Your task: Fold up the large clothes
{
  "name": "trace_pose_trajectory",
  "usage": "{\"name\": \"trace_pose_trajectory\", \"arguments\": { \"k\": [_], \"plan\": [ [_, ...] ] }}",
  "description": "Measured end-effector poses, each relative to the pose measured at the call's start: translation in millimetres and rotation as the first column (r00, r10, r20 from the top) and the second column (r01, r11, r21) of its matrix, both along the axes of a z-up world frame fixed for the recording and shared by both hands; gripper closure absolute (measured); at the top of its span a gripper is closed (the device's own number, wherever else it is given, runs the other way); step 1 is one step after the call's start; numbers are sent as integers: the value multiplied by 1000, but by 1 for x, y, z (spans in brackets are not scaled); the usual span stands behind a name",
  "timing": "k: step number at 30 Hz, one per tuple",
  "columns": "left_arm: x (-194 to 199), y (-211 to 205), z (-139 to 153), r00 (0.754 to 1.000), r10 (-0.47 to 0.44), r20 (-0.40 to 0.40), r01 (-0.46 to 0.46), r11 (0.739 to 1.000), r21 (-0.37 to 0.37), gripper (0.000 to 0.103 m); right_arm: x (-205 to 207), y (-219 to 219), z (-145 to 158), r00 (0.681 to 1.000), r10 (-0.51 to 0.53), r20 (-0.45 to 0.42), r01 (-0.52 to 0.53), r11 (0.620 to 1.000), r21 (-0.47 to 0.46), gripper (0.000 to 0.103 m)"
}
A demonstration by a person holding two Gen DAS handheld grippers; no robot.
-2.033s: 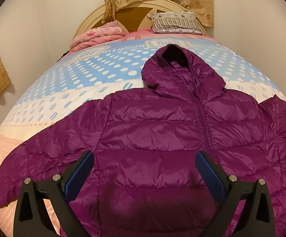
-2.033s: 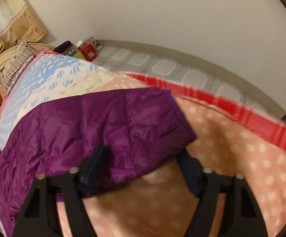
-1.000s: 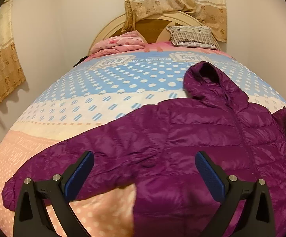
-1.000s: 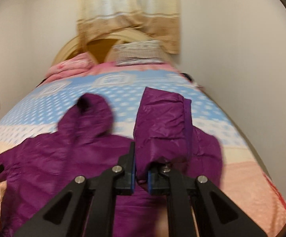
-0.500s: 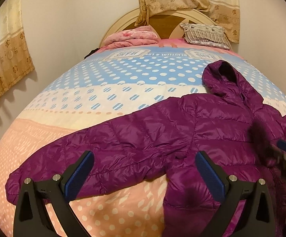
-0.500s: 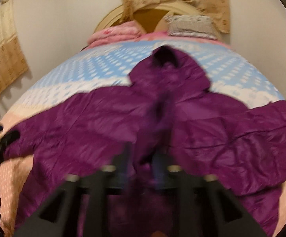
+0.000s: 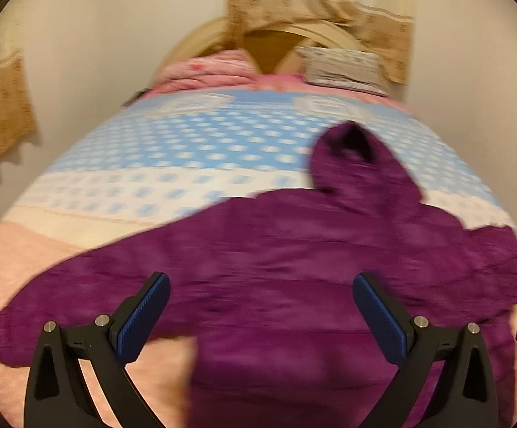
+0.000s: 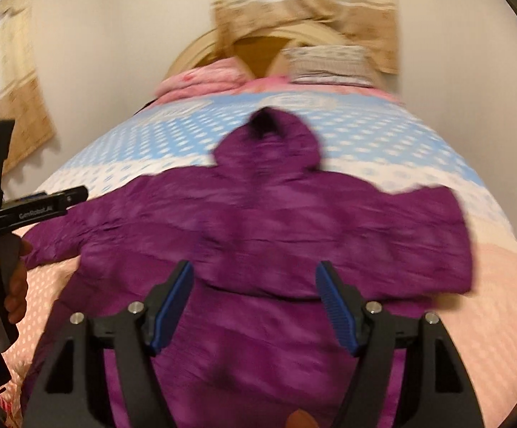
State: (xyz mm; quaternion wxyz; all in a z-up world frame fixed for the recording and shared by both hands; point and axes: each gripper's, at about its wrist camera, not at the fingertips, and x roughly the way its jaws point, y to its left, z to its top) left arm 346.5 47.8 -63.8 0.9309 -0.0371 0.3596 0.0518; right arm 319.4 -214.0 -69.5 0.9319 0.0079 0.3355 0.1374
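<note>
A purple hooded puffer jacket [image 7: 312, 267] [image 8: 258, 221] lies front up on the bed, hood toward the headboard. Its left sleeve [image 7: 62, 285] stretches out flat to the left. The right sleeve [image 8: 433, 235] lies folded inward over the jacket's right side. My left gripper [image 7: 260, 285] hangs open above the jacket's lower left, nothing between its blue pads. Over the lower middle of the jacket, my right gripper [image 8: 255, 278] has its jaws opening, with nothing between them. Both views are motion-blurred.
The polka-dot bedcover [image 7: 187, 149] runs blue, white, then pink. A pink folded quilt [image 7: 208, 71] and a striped pillow [image 7: 344, 67] lie by the headboard. Curtains hang behind and at left. A person's hand [image 8: 12, 278] grips the left tool's handle.
The right gripper was shut on the right sleeve, carried it across the jacket, then let go and opened. The sleeve now rests folded inward. The left gripper's view swung back toward the jacket body.
</note>
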Motion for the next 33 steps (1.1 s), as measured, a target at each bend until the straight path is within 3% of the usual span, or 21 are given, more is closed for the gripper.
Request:
{"name": "trace_pose_trajectory", "arguments": {
  "k": [5,11,12,13,14,15,16,17,27,33],
  "plan": [
    [23,-72,-19,991,-114,-76,111,993,-41,1,-19,-67,-4,987,-159,18,160,987,-33,27],
    [54,-134,-68,956,-211,-204,199,977,-77,4,-36,-118,-17,973,-231,-17,230,973,-19,27],
    [57,-140,-75,950,-224,-217,209,974,-92,20,-40,-123,-19,971,-238,-13,237,971,-20,27],
    [59,-146,-81,942,-246,-227,227,968,-111,46,-44,-129,-20,969,-247,-11,247,969,-20,27],
    [60,-150,-87,935,-258,-244,238,965,-108,57,-47,-135,-21,968,-250,-11,250,968,-14,27],
    [60,-153,-88,938,-251,-240,237,968,-87,60,-51,-142,-22,967,-253,-10,253,967,-4,27],
    [58,-153,-87,940,-259,-223,246,966,-83,87,-53,-148,-23,966,-259,-8,259,966,2,27],
    [56,-152,-84,937,-276,-213,264,961,-86,95,-55,-152,-25,963,-271,-7,271,963,6,27],
    [24,-91,-24,974,-225,-39,229,963,144,95,-59,-170,-32,953,-302,-8,302,951,66,25],
    [16,-59,-35,982,-188,-34,191,952,241,95,-58,-167,-43,956,-292,-35,293,953,71,25]
  ]
}}
